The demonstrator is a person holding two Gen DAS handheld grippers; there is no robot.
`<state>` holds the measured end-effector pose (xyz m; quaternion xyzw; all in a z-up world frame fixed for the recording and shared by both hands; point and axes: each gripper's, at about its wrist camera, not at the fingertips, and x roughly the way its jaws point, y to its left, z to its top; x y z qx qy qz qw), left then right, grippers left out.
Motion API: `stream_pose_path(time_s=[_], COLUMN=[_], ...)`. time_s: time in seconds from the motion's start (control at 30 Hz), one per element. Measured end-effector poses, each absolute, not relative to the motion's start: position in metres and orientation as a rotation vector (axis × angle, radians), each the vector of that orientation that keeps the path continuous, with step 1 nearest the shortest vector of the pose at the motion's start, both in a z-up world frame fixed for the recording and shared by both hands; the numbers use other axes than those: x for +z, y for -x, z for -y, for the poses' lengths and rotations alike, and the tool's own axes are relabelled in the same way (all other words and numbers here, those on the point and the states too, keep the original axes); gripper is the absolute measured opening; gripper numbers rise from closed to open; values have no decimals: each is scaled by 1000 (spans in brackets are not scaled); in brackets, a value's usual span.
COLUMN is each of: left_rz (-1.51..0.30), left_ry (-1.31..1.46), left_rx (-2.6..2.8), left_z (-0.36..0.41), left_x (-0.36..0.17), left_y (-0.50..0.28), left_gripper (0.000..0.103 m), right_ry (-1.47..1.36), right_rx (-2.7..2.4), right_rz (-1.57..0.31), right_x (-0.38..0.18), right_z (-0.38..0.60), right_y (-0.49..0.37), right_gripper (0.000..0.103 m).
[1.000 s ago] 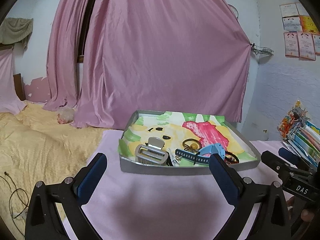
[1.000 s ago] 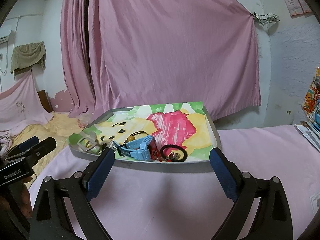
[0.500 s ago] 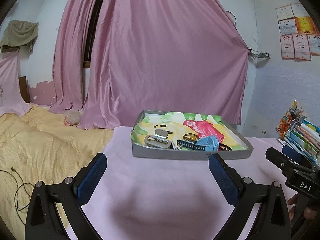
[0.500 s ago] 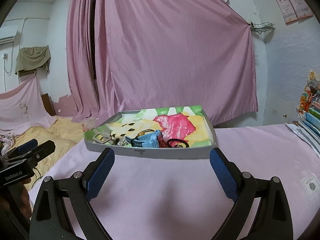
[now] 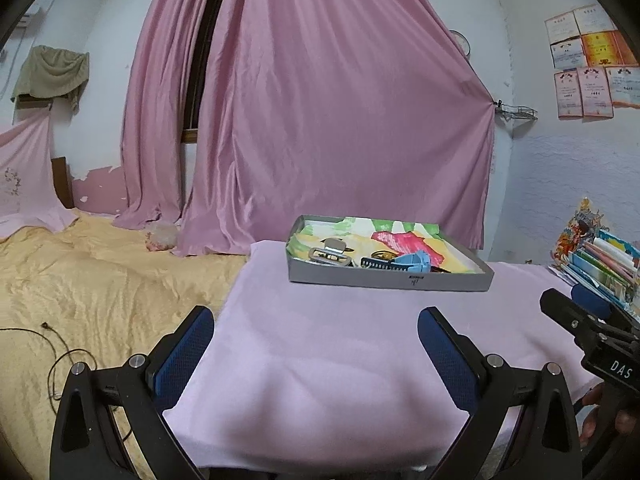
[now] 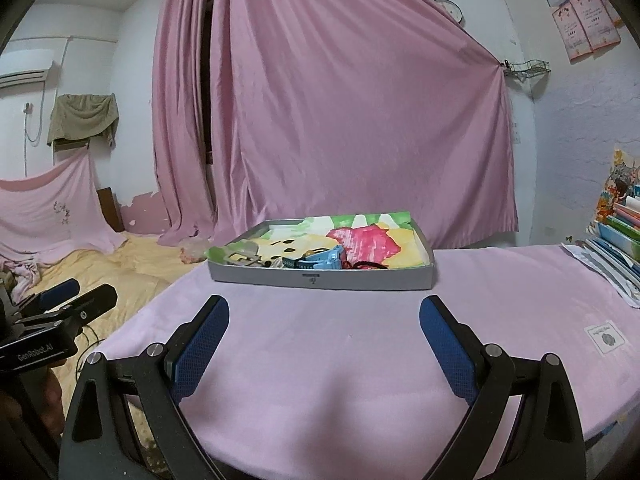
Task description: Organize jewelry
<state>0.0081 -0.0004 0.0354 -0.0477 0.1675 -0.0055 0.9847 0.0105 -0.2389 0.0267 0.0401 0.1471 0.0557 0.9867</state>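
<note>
A shallow grey rectangular tray lined with a brightly painted paper sheet sits on the pink cloth-covered tabletop, toward its far edge. Inside the tray, along its near wall, the jewelry lies in a loose cluster: a silver metal buckle at the left, a light-blue wristwatch with a dark perforated strap in the middle, and a dark red bracelet at the right, close beside the watch.

The left gripper hangs above the near part of the tabletop, its blue-padded fingers spread wide with nothing between them. The right gripper is likewise wide apart and empty, well short of the tray. A stack of colourful books lies at the tabletop's right edge. Pink curtains hang behind, and a yellow blanket spreads beside the left edge.
</note>
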Motion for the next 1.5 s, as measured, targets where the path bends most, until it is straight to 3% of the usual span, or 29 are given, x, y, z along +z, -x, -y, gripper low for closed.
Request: stream_pose_path(time_s=[0.63,1.5], left_rz=[-288,-253], left_ry=[78,95], left_rx=[2,48], left_z=[4,-5], left_x=[12,-5], left_y=[35,37], left_gripper=[102,102], right_ry=[-50,-40], right_rx=[74,17], right_rz=[-239,-213], right_x=[6,-5], right_z=[238,232], right_y=[48,45], right_gripper=[95,96])
